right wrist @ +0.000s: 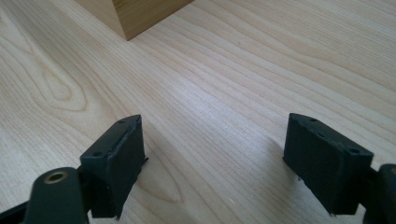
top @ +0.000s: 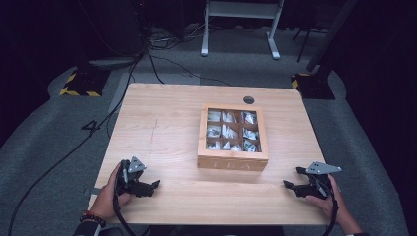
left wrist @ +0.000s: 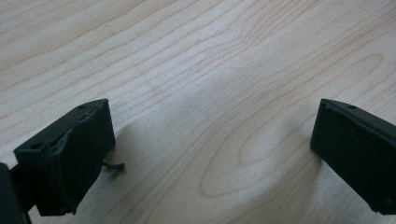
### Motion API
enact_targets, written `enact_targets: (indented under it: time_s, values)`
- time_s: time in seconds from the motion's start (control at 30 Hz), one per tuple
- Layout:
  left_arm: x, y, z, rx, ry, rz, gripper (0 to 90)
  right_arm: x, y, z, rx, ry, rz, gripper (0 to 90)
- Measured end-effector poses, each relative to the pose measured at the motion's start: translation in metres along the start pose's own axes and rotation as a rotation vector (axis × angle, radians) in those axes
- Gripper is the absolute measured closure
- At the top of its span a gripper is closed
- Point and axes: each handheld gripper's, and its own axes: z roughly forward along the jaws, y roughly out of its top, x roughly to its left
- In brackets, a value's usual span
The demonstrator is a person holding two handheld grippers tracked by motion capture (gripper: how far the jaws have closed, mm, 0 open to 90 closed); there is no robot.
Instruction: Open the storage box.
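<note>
- Left gripper [top: 156,186] held low at the near left corner of the table [top: 162,123], pointing toward the middle, with a hand [top: 110,194] around its body and a cable trailing down from it.
- Jaws of this gripper spread wide in the left gripper view [left wrist: 210,154], nothing between them, just bare wood grain below.
- A thin dark fray hanging from the pad of the jaw seen at the left in that view.
- Wooden tea box [top: 233,138] standing a little right of the table's centre, well apart from both grippers, between them and farther from the person.
- Lid of the box closed, with a window divided in nine squares; small pale packets visible through it.
- Faint lettering on the front wall of the box, too small to read.
- Right gripper [top: 287,185] resting low at the near right corner, pointing inward, grey plate on top, a hand [top: 328,199] behind it.
- Jaws spread wide here too [right wrist: 215,158], empty, over bare table.
- One corner of the box [right wrist: 135,14] visible at the top of the right gripper view, not touching the jaws.
</note>
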Motion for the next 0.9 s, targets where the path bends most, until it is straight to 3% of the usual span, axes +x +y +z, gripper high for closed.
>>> enact_targets:
  time_s: [0.3, 0.47, 0.53, 0.9]
  values:
    - [0.003, 0.001, 0.0, -0.002, 0.004, 0.002, 0.4, 0.003, 0.003, -0.002, 0.013, -0.009, -0.014, 25.9]
    - [0.003, 0.0, 0.0, -0.002, 0.0, 0.006, 0.4, 0.002, 0.009, -0.007, -0.023, 0.01, 0.016, 26.0]
    - [0.005, 0.0, 0.0, -0.001, -0.019, 0.027, 0.5, 0.002, 0.012, -0.009, -0.038, 0.031, 0.011, 26.8]
    - [0.007, 0.0, 0.0, 0.0, -0.034, 0.043, 0.6, 0.008, 0.047, -0.008, -0.072, 0.041, -0.027, 32.5]
